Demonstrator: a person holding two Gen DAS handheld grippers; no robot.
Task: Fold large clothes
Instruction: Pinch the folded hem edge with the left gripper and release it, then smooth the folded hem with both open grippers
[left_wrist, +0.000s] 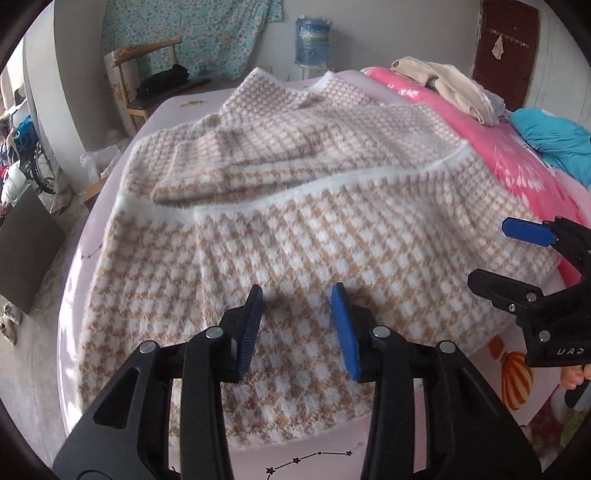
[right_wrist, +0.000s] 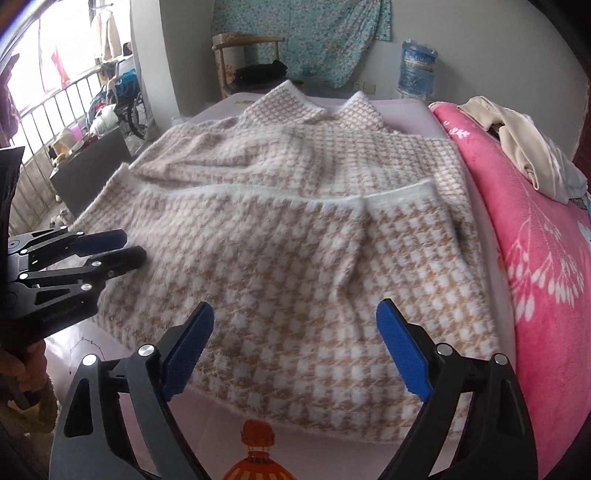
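Note:
A large tan-and-white houndstooth sweater (left_wrist: 295, 206) lies spread on the bed, its lower part folded up so a white hem band (left_wrist: 332, 184) crosses the middle. My left gripper (left_wrist: 299, 295) hovers over the near fold, jaws apart with nothing between them. My right gripper (right_wrist: 295, 314) stands open wide above the same sweater (right_wrist: 295, 229) near its front edge, empty too. In the left wrist view the right gripper (left_wrist: 491, 254) shows at the right edge. The left gripper (right_wrist: 129, 247) appears at the left of the right wrist view.
A pale pink sheet (left_wrist: 314, 458) covers the bed. A bright pink blanket (right_wrist: 535, 277) lies along the right with beige clothes (right_wrist: 517, 147) and a blue garment (left_wrist: 554, 140) on it. A wooden chair (right_wrist: 243, 59) and a water bottle (right_wrist: 417, 70) stand at the far wall.

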